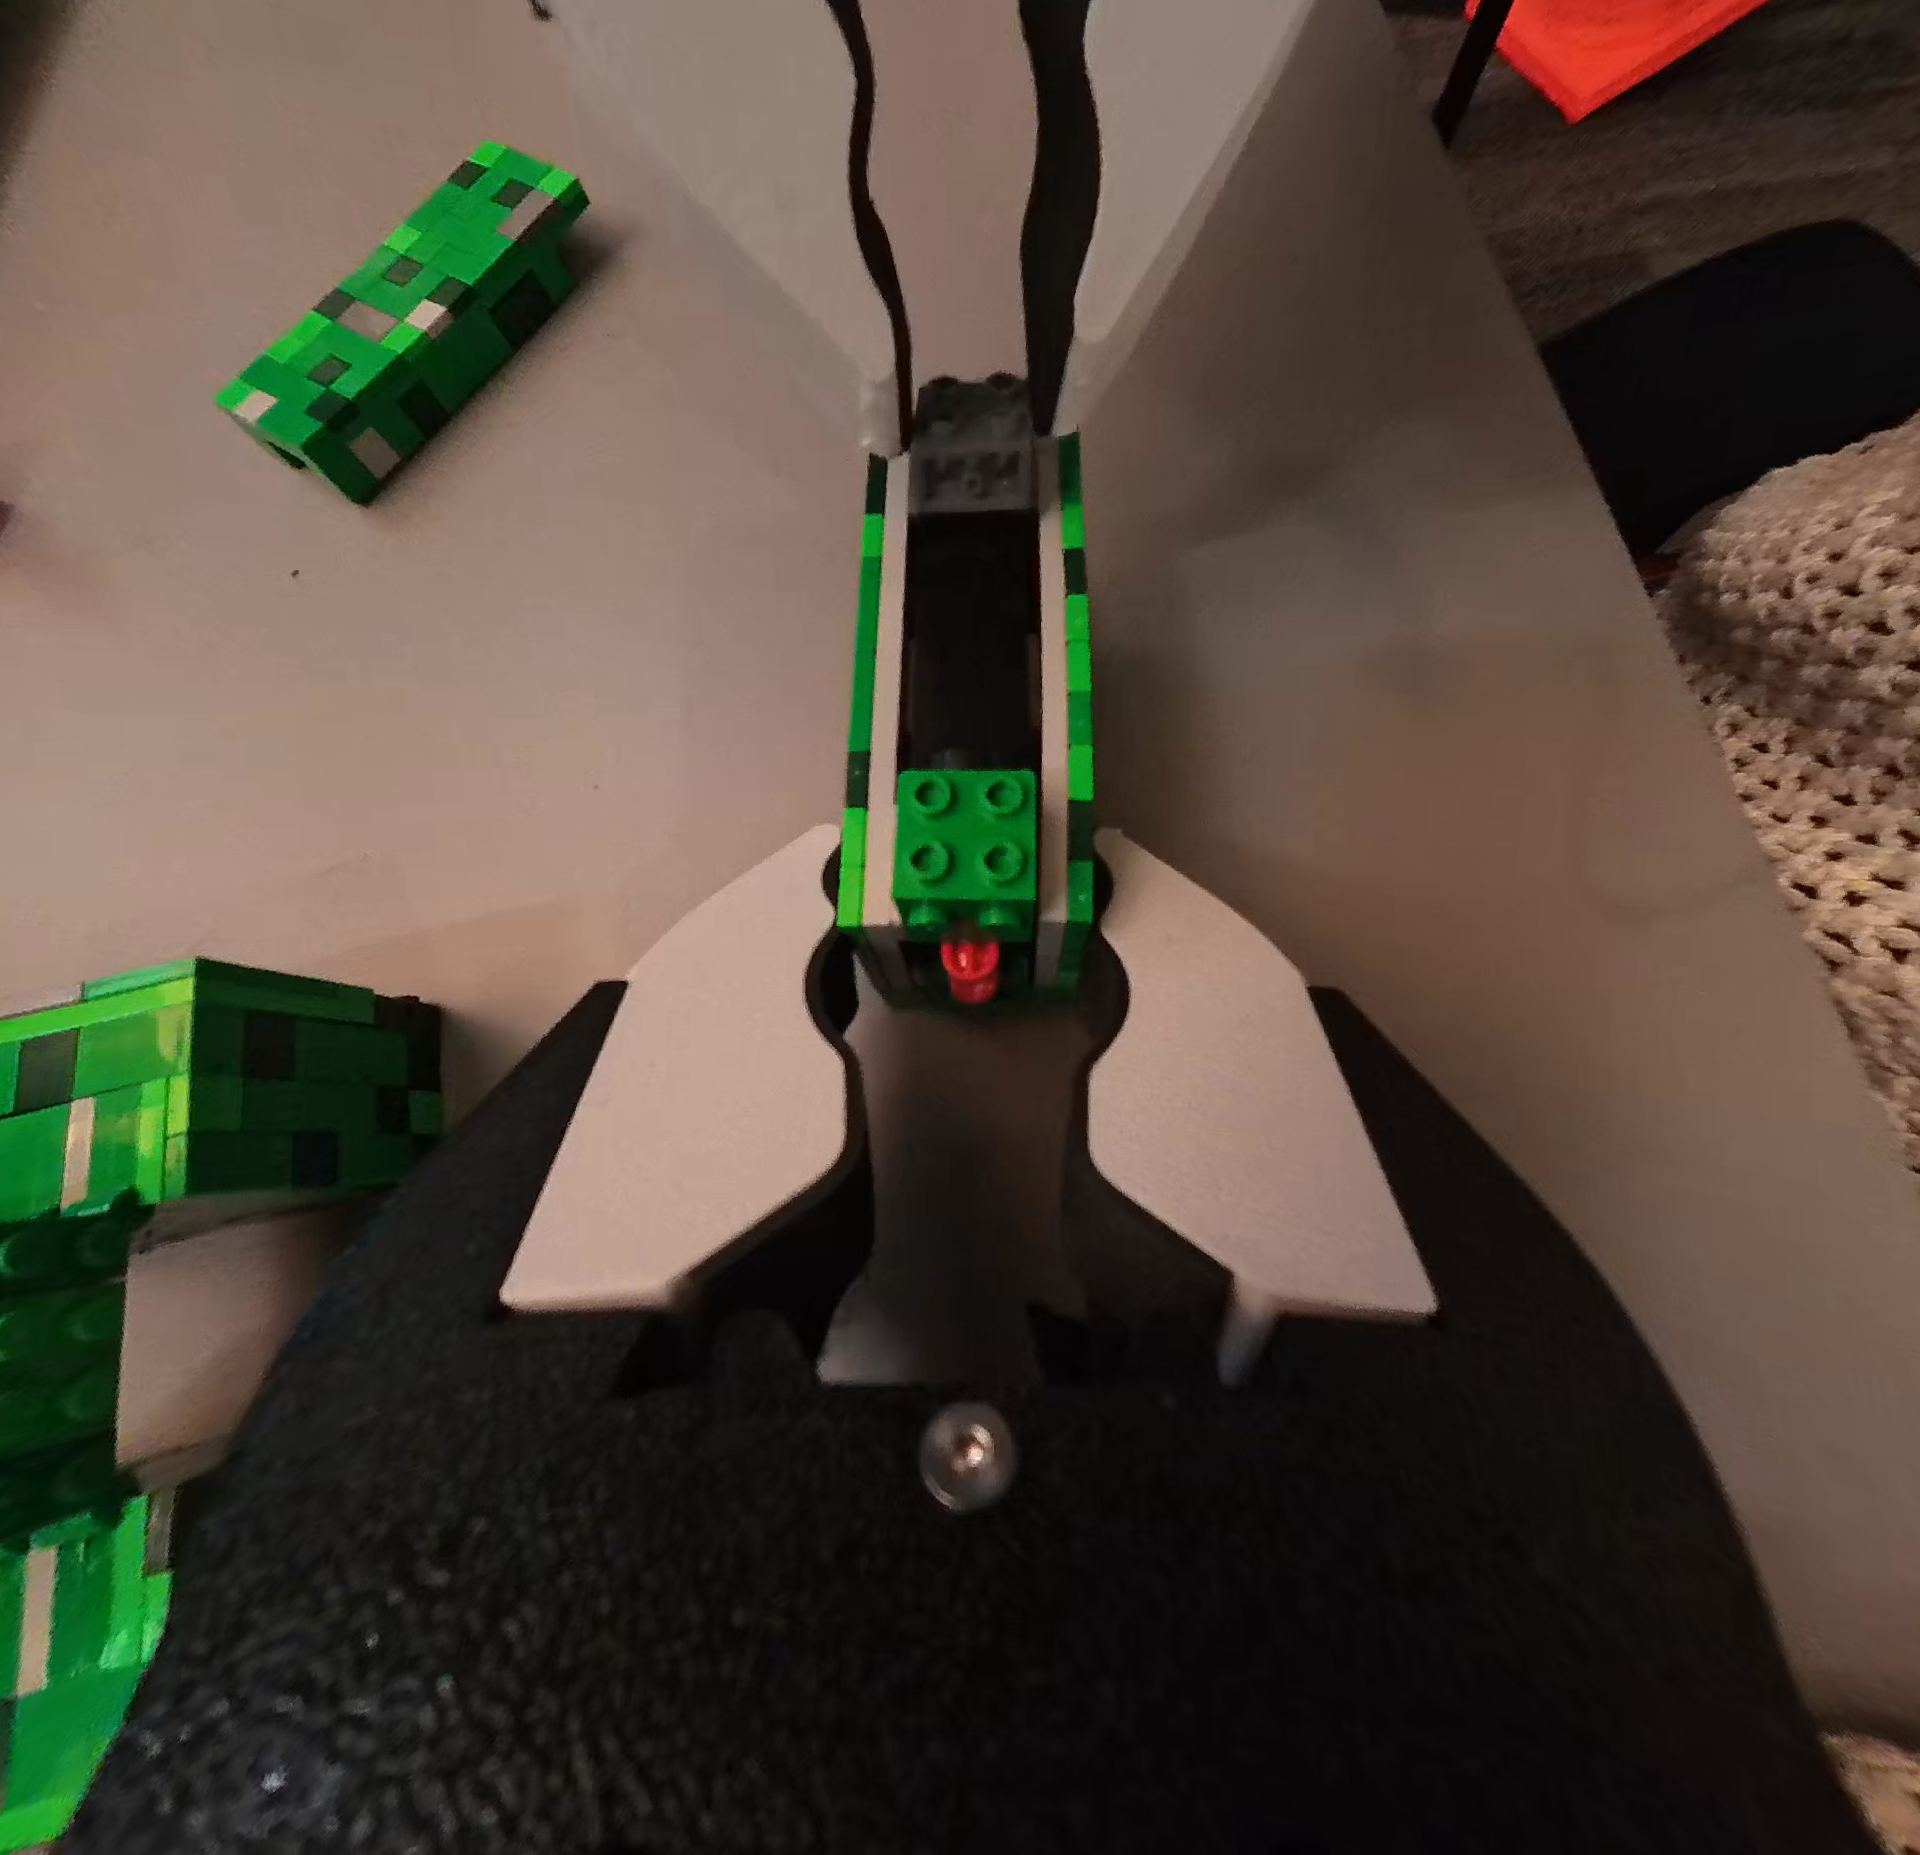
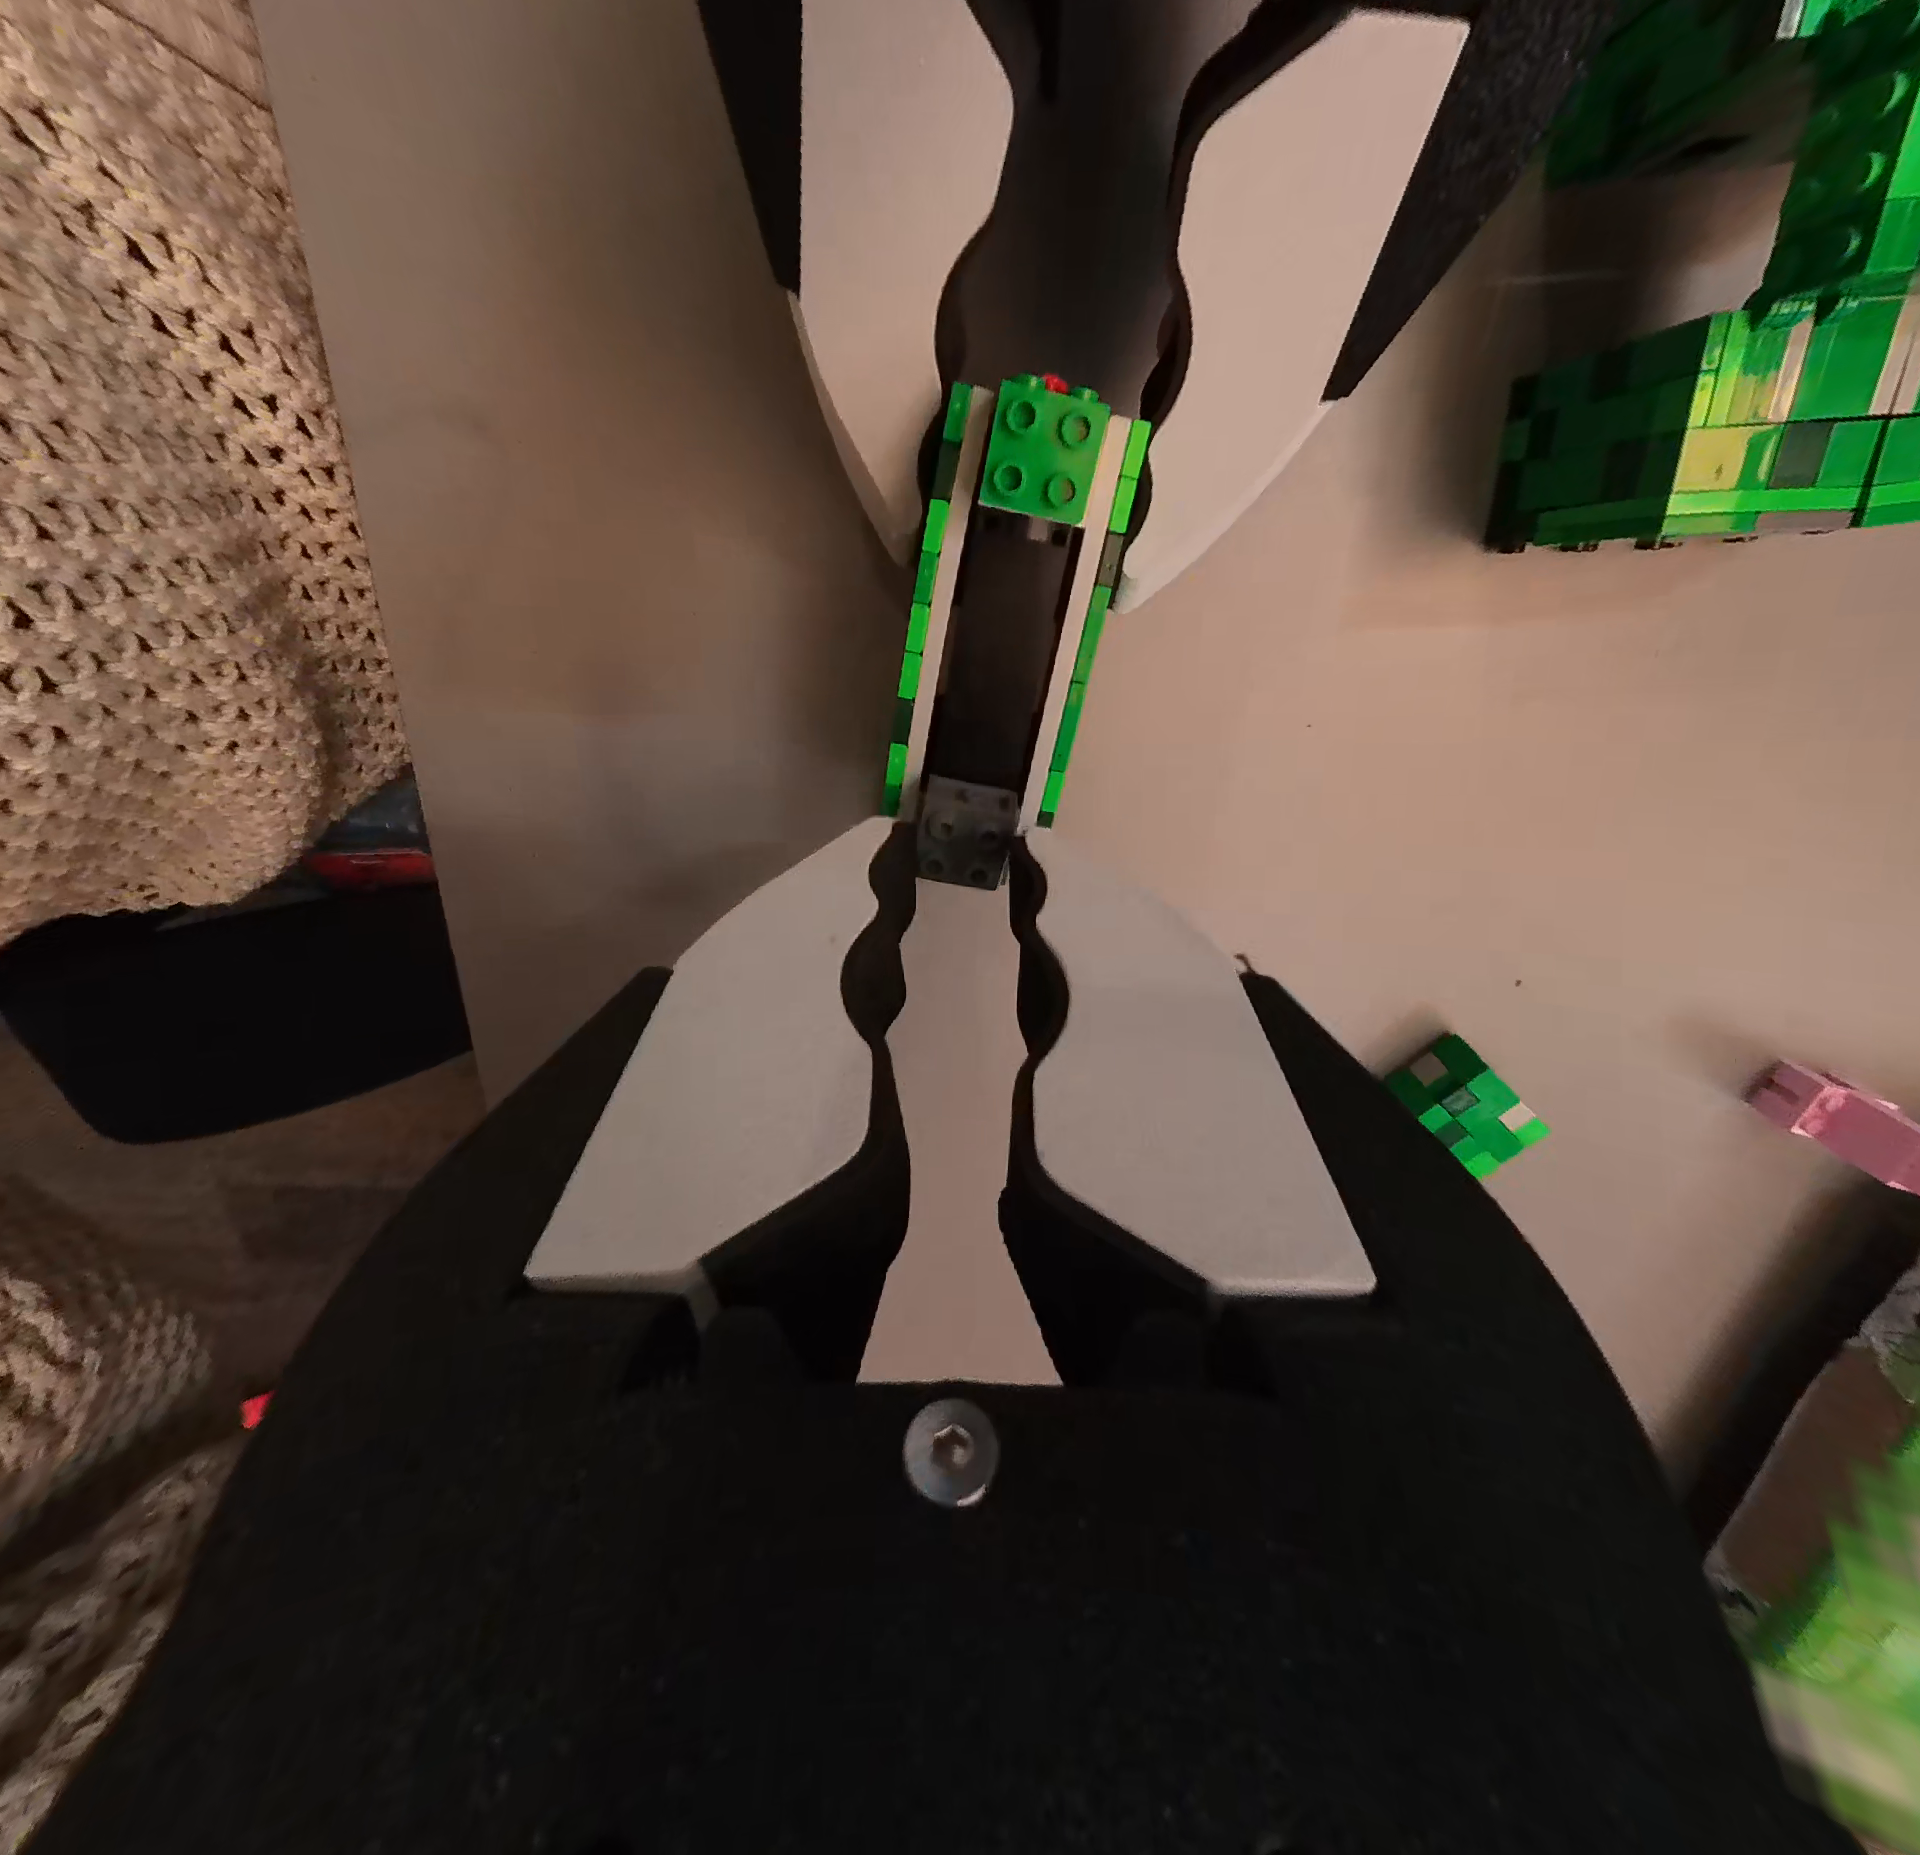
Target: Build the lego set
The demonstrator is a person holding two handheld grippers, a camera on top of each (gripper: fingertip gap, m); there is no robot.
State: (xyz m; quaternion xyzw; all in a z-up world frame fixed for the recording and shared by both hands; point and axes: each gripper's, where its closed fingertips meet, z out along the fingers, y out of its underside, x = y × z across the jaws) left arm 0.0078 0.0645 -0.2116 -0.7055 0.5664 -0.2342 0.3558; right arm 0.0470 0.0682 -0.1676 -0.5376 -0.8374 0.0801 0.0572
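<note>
A long hollow lego block [image 1: 1072, 621] with mottled green sides and white inner walls hangs between both grippers above the pale table [image 1: 416, 714]. It has a green 2x2 brick [image 1: 966, 839] and a red pin [image 1: 968, 964] at one end and a dark grey brick [image 1: 971, 465] at the other. My left gripper [image 1: 968, 860] is shut on the green-brick end. My right gripper [image 2: 961, 841] is shut on the grey-brick end [image 2: 964, 839]. Each gripper shows at the top of the other's view: the right [image 1: 971, 392] and the left [image 2: 1039, 403].
A loose green block [image 1: 405, 319] lies at the far left. A large green build [image 1: 208, 1078] stands at the near left and also shows in the right wrist view [image 2: 1714, 434]. A small green piece [image 2: 1465, 1119] and a pink piece [image 2: 1839, 1130] lie nearby. A knitted blanket [image 1: 1818, 714] and an orange cone [image 1: 1631, 18] lie beyond the table edge. The grippers' ends are close to 6 cm from one another.
</note>
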